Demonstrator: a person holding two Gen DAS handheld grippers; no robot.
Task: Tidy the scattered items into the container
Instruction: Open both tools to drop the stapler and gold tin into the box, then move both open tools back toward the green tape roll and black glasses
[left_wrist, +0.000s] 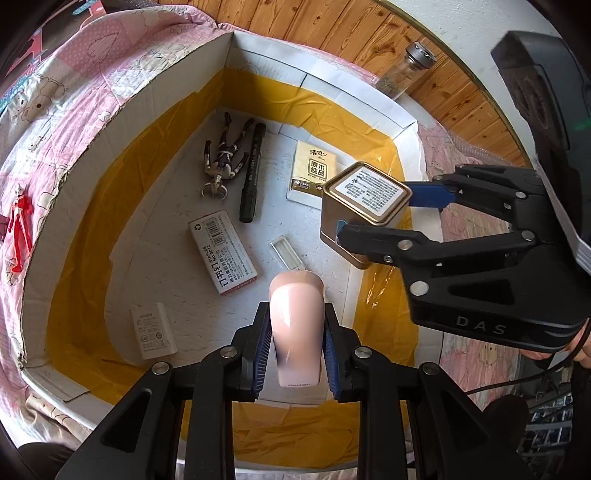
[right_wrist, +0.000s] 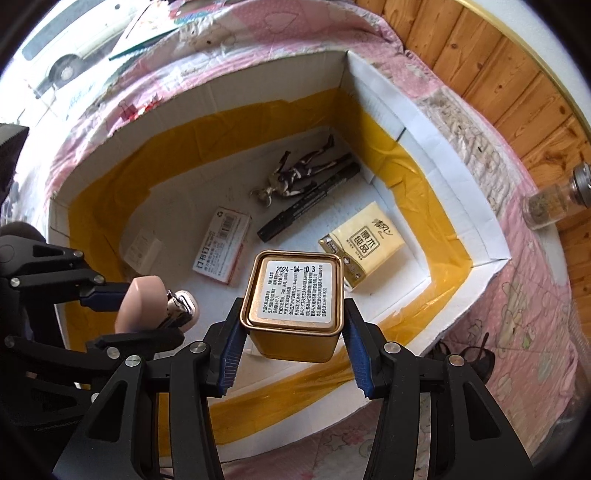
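Observation:
A white cardboard box (left_wrist: 122, 107) (right_wrist: 461, 206) with yellow tape lies open on the bed. Inside it lie a dark action figure (left_wrist: 225, 155) (right_wrist: 295, 173), a black marker (left_wrist: 252, 173) (right_wrist: 310, 201), a staples box (left_wrist: 223, 253) (right_wrist: 221, 251), a yellow tissue pack (left_wrist: 314, 171) (right_wrist: 364, 242), a white charger (left_wrist: 153, 336) (right_wrist: 142, 245) and a small clear case (left_wrist: 286, 253). My left gripper (left_wrist: 295, 354) (right_wrist: 122, 314) is shut on a pink stapler (left_wrist: 295, 325) (right_wrist: 142, 306) over the box. My right gripper (right_wrist: 293, 354) (left_wrist: 388, 214) is shut on a gold tin (right_wrist: 295, 299) (left_wrist: 364, 206) above the box's right side.
A red figure (left_wrist: 18, 229) lies on the pink quilt (left_wrist: 74, 81) left of the box. A glass jar (left_wrist: 406, 70) (right_wrist: 554, 203) lies by the wooden wall panel (left_wrist: 332, 33). Black glasses (right_wrist: 465, 358) rest on the quilt at the box's near right corner.

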